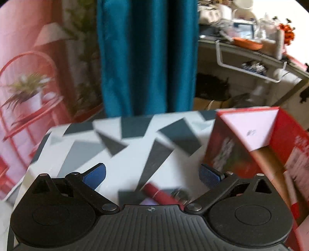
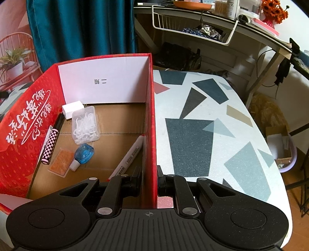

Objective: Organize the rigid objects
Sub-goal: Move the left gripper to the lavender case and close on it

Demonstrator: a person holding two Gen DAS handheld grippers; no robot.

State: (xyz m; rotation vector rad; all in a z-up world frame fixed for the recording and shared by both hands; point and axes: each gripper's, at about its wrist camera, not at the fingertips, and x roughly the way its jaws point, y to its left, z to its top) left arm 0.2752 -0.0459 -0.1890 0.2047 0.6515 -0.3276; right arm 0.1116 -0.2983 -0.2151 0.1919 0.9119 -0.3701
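A red cardboard box (image 2: pixel 19 133) stands open on the patterned table (image 2: pixel 193 135). My right gripper (image 2: pixel 148 181) is shut on the box's right wall (image 2: pixel 150 115), one finger inside and one outside. Inside lie a white plug block (image 2: pixel 72 109), a clear case of floss picks (image 2: pixel 85 123), a checkered tube (image 2: pixel 49 144), an orange packet (image 2: pixel 61 162), a blue bottle (image 2: pixel 83 154) and a white marker (image 2: pixel 129 154). In the blurred left wrist view my left gripper (image 1: pixel 152 174) stands wide open over the table (image 1: pixel 123 154), left of the box (image 1: pixel 270 146). A dark red tube (image 1: pixel 160 194) and a small metal piece (image 1: pixel 178 194) lie just below its fingers.
A teal curtain (image 2: pixel 81 29) hangs behind the table. A desk with a white wire basket (image 2: pixel 193 29), an orange dish and orange flowers (image 2: pixel 274 9) stands at the back right. A red chair with a potted plant (image 1: pixel 29 90) sits at the left. Cardboard boxes lie on the floor right of the table.
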